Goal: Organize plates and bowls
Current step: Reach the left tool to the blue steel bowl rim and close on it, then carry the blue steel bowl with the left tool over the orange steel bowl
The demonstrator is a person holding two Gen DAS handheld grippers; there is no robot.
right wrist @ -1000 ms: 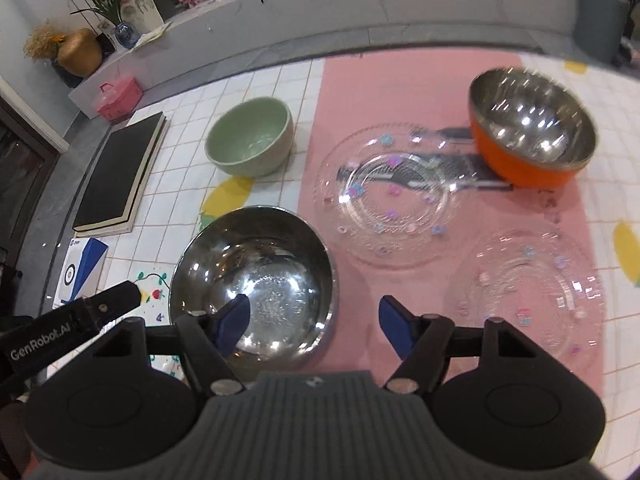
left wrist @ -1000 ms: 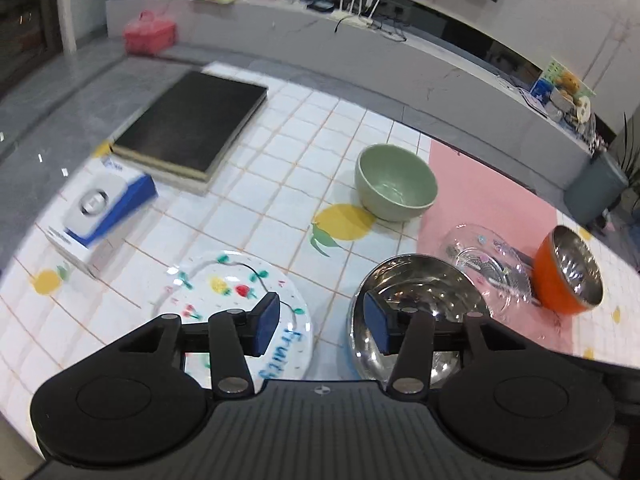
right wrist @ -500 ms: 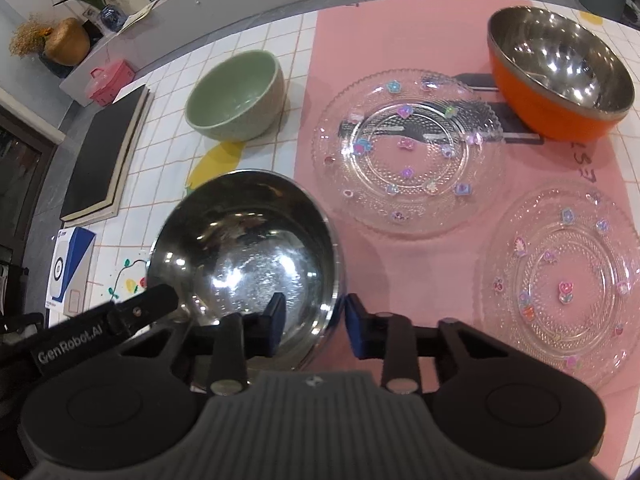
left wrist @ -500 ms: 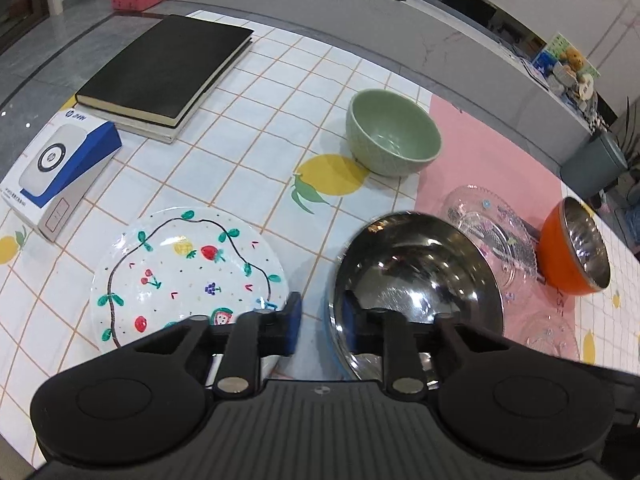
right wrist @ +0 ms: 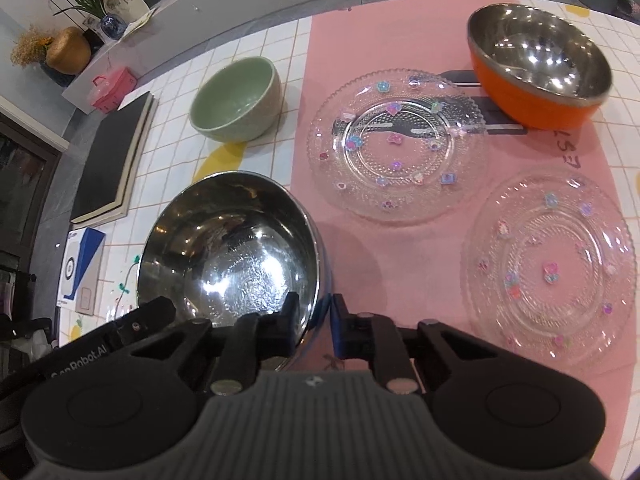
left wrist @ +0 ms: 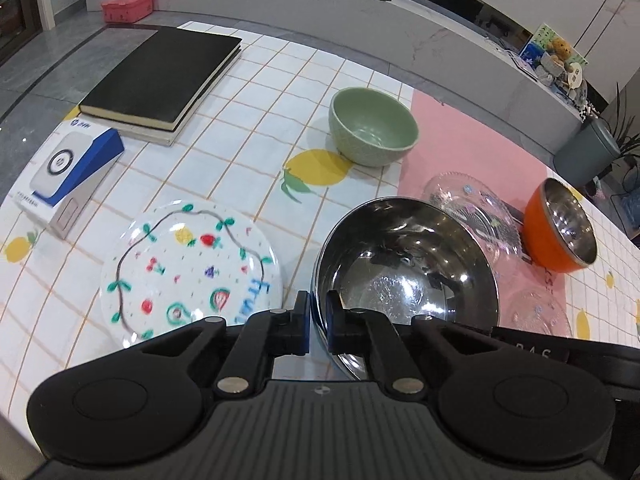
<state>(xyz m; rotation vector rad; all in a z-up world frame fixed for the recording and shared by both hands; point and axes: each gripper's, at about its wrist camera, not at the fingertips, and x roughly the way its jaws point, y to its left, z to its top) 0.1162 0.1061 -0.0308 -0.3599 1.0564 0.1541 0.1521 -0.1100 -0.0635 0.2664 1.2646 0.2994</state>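
A large steel bowl [left wrist: 404, 264] [right wrist: 236, 248] sits near the table's front edge. My left gripper [left wrist: 317, 312] is shut on its left rim, one pad outside and one inside. My right gripper [right wrist: 316, 312] grips the bowl's right rim, its jaws still closing with the rim between the pads. A white fruit-painted plate [left wrist: 188, 268] lies left of the bowl. Behind it stands a green bowl [left wrist: 372, 132] [right wrist: 236, 100]. On the pink mat are two clear glass plates [right wrist: 396, 144] [right wrist: 548, 268] and an orange steel-lined bowl [right wrist: 536, 68] [left wrist: 560, 232].
A black book [left wrist: 160, 76] lies on a second book at the far left of the tiled table. A blue and white box [left wrist: 68, 172] stands near the left edge. A grey counter runs behind the table, with a pink case [left wrist: 126, 2] on the floor beside it.
Both grippers went from wide open to closed on opposite sides of the steel bowl's rim. Both views have drawn closer to the bowl.
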